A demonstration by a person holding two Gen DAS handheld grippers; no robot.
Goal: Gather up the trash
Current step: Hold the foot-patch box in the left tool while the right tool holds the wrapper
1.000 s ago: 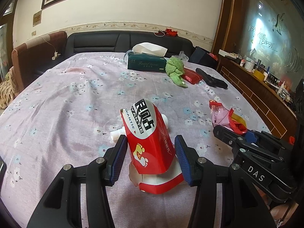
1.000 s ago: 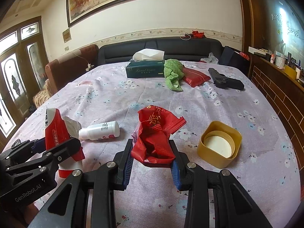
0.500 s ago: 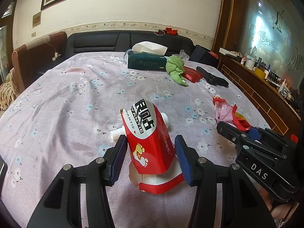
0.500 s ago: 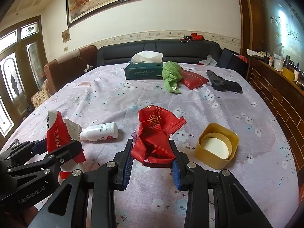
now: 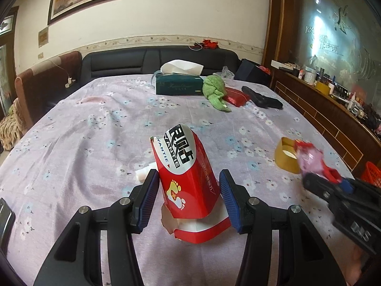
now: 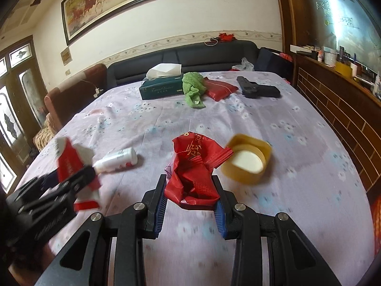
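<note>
Two tongs were up over the flowered cloth (image 5: 95, 128), each gripping one piece of trash. My left gripper (image 5: 189, 196) held a red carton (image 5: 188, 178) between its blue pads (image 5: 148, 197), upright and tilted a little away from me, its torn bottom flap hanging loose below. The right pad touched the carton's lower edge; on the left side I could not tell if the pad touched it. My right gripper (image 6: 189, 201) was clamped on a crumpled red wrapper (image 6: 193, 169), pads pressed into both sides, the wrapper's top fanning open above the fingers.

From the right wrist view, a white bottle (image 6: 116, 160) lay on its side on the cloth, just beside the carton and left gripper, which showed blurred. A yellow tub (image 6: 247, 162) with a white inside sat on the cloth just right of the wrapper.

At the far end of the cloth: a green tissue box (image 6: 162, 88), a green rag (image 6: 194, 88) against it, a red packet (image 6: 220, 89) partly under the rag, and a black object (image 6: 258, 90) well to the right. At the right edge of the left wrist view, an orange basket (image 5: 372, 172) showed past the table.
</note>
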